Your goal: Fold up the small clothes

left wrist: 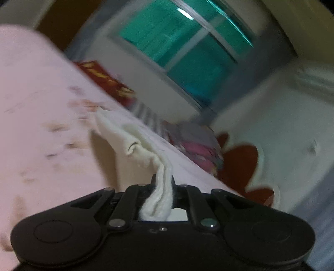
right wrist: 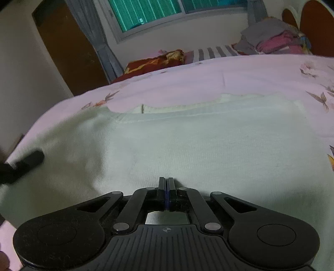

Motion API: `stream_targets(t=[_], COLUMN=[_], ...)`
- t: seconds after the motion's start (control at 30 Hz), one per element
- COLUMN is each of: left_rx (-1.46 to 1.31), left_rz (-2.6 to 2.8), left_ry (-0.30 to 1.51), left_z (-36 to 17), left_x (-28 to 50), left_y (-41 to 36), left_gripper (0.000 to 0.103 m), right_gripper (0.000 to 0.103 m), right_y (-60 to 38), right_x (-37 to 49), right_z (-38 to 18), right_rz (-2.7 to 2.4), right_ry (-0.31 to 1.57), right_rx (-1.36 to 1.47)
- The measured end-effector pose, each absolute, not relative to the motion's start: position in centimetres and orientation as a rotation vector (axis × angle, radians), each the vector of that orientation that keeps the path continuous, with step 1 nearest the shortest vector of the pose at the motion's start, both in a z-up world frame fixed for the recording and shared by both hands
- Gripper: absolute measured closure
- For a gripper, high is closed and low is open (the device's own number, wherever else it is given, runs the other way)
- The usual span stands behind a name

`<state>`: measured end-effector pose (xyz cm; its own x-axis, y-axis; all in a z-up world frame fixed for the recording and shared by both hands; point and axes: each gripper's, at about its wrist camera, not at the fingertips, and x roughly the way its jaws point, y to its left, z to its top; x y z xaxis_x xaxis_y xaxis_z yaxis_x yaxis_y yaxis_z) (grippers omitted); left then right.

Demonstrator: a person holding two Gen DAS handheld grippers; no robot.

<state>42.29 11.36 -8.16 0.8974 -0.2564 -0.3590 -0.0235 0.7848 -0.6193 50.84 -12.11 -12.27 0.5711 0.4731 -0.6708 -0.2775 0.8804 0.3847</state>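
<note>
We see the left gripper (left wrist: pixel 163 181) clamped on a bunched fold of the cream knit garment (left wrist: pixel 133 143); the cloth runs between its fingers and trails up toward 11 o'clock onto the pink floral bedsheet (left wrist: pixel 41 100). This view is tilted and motion-blurred. In the right wrist view the right gripper (right wrist: pixel 166 181) has its fingers pressed together, tips low over the garment (right wrist: pixel 187 146); we can't tell if any cloth is pinched between them. There the garment lies spread flat across the bedsheet (right wrist: pixel 187 79), filling the middle, its ribbed edge running across at 12 o'clock. At 9 o'clock a dark finger of the left gripper (right wrist: pixel 27 161) sits at the garment's left edge. At 11 o'clock we see a red patterned pillow (right wrist: pixel 154 61), at 1 o'clock a pile of grey and pink clothes (right wrist: pixel 271 39), and a teal window (right wrist: pixel 146 12) along the top
</note>
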Motion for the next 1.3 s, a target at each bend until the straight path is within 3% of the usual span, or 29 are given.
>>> stream_targets(t=[0.27, 0.33, 0.37, 0.4, 0.43, 0.47, 0.5, 0.57, 0.63, 0.8, 0.97, 1.3], left_rx=[-0.458, -0.423, -0.413, -0.414, -0.437, -0.463, -0.468, -0.419, -0.369, -0.414, -0.419, -0.431], left_rz=[-0.291, -0.331, -0.36, -0.385, -0.433, -0.468, -0.469, -0.422, -0.336, -0.188, -0.184, -0.259], left_ry=[0.606, 0.699, 0.761, 0.816, 0.849, 0.831, 0.791, 0.725, 0.663, 0.723, 0.819, 0.731], left_z=[-6.7, -8.6, -9.6, -10.4, -10.7, -10.6, -9.9, -8.4, -7.4, -9.9, -12.6, -12.0], left_x=[44.9, 45.9, 46.4, 46.6, 46.5, 46.0, 45.6, 45.1, 45.4, 48.0, 49.5, 50.4], left_y=[-1.3, -4.8, -6.4, -7.4, -8.0, -7.9, -7.3, -5.3, -2.5, 4.4, 5.1, 6.5], left_gripper=[0.096, 0.081, 0.057, 0.057, 0.062, 0.07, 0.074, 0.076, 0.077, 0.077, 0.075, 0.079], right_gripper=[0.103, 0.103, 0.103, 0.1, 0.065, 0.038, 0.019, 0.024, 0.051, 0.053, 0.053, 0.053], right_y=[-25.8, -28.9, -30.6, -31.9, -33.1, -34.2, -35.1, -36.3, -36.3, -32.1, -27.9, -25.3], right_x=[49.6, 49.0, 49.0, 49.1, 49.1, 49.0, 48.6, 48.2, 48.2, 48.8, 50.0, 52.6], right_z=[-9.5, -8.6, -8.3, -8.1, -8.0, -7.9, -7.6, -7.2, -7.3, -8.3, -10.1, -11.4], right_rz=[0.275, 0.23, 0.219, 0.207, 0.19, 0.168, 0.158, 0.19, 0.241, 0.421, 0.456, 0.419], right_ry=[0.743, 0.707, 0.707, 0.714, 0.722, 0.719, 0.684, 0.662, 0.684, 0.762, 0.837, 0.907], right_rx=[0.515, 0.496, 0.5, 0.508, 0.513, 0.515, 0.513, 0.516, 0.533, 0.526, 0.498, 0.46])
